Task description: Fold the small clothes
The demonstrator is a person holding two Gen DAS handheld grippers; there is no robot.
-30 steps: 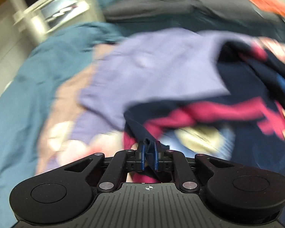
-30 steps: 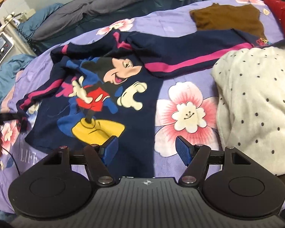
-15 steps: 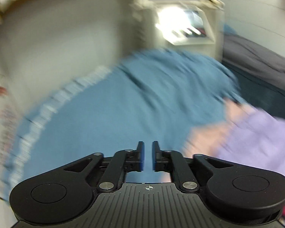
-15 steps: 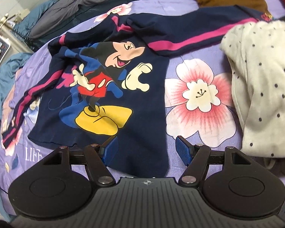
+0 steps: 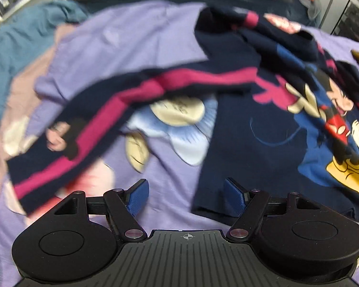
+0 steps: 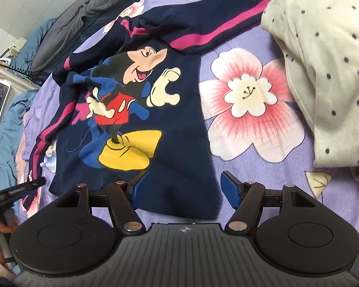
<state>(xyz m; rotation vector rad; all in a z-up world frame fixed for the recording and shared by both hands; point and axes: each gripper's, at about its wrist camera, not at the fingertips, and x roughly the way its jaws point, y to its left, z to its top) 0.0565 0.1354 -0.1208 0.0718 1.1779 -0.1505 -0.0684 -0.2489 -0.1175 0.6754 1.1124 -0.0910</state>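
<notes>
Nearest the right gripper, its jaws spread and empty, lies the hem of the navy top, flat on the floral sheet. Over at the left, the left gripper is likewise spread wide, holding nothing, above the hem's left corner. Farther left the striped sleeve trails crooked; folding now would likely trap that twist. Far right, the dotted garment sits near enough to snag in a pull.

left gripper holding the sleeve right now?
No. The left gripper is open with nothing between its blue pads, and the pink-striped sleeve lies loose on the purple floral sheet ahead.
</notes>
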